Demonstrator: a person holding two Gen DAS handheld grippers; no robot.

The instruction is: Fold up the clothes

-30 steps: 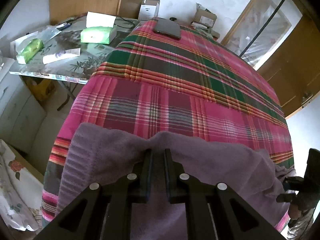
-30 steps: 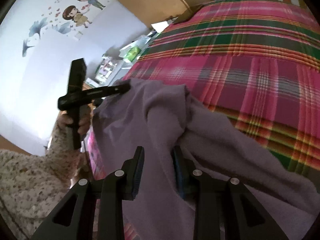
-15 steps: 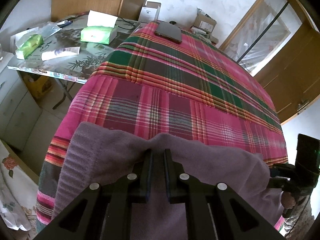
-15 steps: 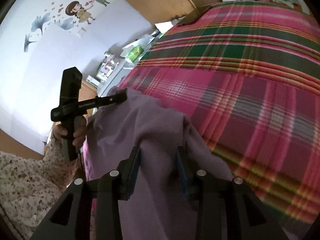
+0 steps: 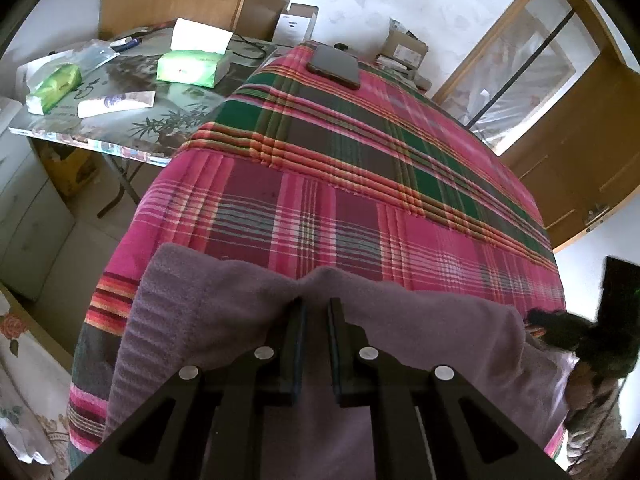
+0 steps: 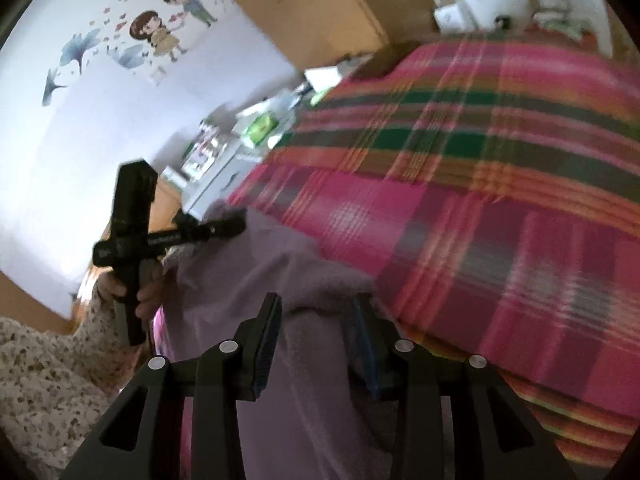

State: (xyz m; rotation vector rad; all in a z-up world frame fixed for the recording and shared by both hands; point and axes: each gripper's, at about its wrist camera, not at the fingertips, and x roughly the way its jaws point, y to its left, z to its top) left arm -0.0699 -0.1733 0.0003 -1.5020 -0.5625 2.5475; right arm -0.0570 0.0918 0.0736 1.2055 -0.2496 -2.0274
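Here, a soft mauve knitted garment [image 5: 420,332] hangs stretched between two black two-finger grippers above the near end of a bed covered by a pink, green and orange plaid blanket [image 5: 360,184]. The left gripper [image 5: 317,312] has its jaws drawn close together on a raised ridge of the garment's top edge, with cloth falling away on both sides and below the fingers. The right gripper [image 6: 316,312] also has mauve cloth bunched between its fingers, though its jaws stand wider and the view is blurred, so the firmness of that pinch cannot be told for certain. In the right wrist view the left gripper [image 6: 216,230] shows at the garment's far corner, gripped by a hand in a speckled sleeve.

The step in hand looks like spreading the garment before laying it down. Doing it well would mean keeping both pinches at level height, holding the top edge taut so no sag forms between them, and lowering the cloth evenly onto the blanket with the hem landing first. A dark flat phone [image 5: 334,66] lies well apart at the bed's far end, and a cluttered glass-topped side table [image 5: 120,136] stands beside the bed.
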